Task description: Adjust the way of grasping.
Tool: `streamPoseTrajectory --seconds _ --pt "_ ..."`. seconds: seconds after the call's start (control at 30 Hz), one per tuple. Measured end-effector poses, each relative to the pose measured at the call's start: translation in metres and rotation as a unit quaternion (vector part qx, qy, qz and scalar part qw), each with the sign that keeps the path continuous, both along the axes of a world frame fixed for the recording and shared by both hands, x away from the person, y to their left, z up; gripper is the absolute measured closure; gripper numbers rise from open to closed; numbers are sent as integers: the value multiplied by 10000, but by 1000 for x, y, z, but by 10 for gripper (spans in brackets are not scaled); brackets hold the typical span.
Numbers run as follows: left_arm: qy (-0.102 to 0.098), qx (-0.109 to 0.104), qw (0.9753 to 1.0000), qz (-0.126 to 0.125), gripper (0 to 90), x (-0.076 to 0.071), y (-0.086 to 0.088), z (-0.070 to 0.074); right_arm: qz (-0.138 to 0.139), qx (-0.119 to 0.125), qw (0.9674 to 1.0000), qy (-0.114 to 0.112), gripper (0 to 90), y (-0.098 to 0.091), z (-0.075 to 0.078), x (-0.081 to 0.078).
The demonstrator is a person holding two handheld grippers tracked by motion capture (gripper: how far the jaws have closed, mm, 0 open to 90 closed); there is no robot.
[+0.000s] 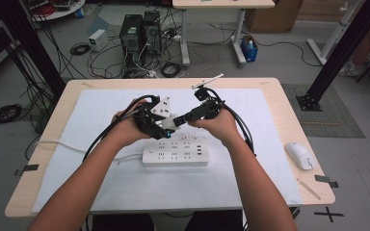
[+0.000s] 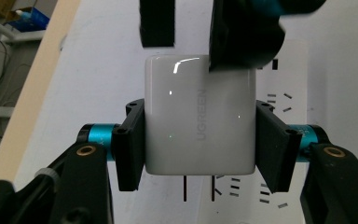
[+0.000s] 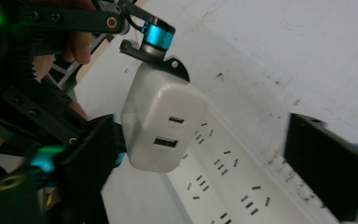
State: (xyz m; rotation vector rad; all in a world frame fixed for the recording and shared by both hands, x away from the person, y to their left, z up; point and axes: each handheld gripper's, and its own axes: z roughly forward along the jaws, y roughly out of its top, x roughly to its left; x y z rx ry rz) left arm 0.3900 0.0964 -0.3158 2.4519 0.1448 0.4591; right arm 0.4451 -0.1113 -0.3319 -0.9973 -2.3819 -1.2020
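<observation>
A white UGREEN charger [image 2: 198, 116] is clamped at its sides by my left gripper [image 2: 199, 140], its two prongs pointing back at the camera. In the high view the charger [image 1: 169, 125] hangs just above a white power strip [image 1: 175, 155] at the table's middle. My right gripper [image 3: 205, 140] stands wide open; the charger's port face [image 3: 161, 123] sits beside its left jaw, apart from the right jaw. In the left gripper view one right-gripper jaw overlaps the charger's far corner. The power strip [image 3: 223, 182] lies below.
A white mat [image 1: 101, 178] covers most of the wooden table [image 1: 289, 110]. A white mouse [image 1: 299, 155] and a thin wooden stick [image 1: 308, 188] lie near the right edge. The strip's white cable [image 1: 58, 143] runs off to the left.
</observation>
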Motion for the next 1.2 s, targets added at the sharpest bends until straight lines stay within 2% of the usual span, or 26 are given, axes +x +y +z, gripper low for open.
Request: streamPoseTrajectory --seconds 0.1,0.17,0.33,0.4,0.6,0.67,0.77,0.97,1.2 --pt "-105 -10 9999 -11 426 -1 -1 0 -42 36 10000 47 147 1 -1 0" --pt "-128 -19 9999 -34 426 -2 -3 0 -37 174 9997 162 148 3 -2 1" --pt "-142 -29 9999 -43 426 -3 -4 0 -44 294 9991 318 168 5 -4 1" --pt "-192 -47 9998 -47 426 -4 -5 1 -22 415 9983 411 253 5 -5 2" --pt "-256 -102 9996 -44 426 -5 -5 2 -69 520 9972 524 267 6 -8 2" --pt "-245 -83 9997 -51 426 -5 -6 2 -62 600 9966 558 323 7 -9 2" --pt "-269 -78 9996 -57 426 -5 -7 2 -75 669 9959 601 354 7 -10 2" --pt "-325 -2 9995 -29 426 -6 -8 1 -125 756 9947 692 392 7 -11 3" --pt "-373 -20 9993 -17 426 -6 -9 1 -93 889 9926 824 445 8 -15 3"
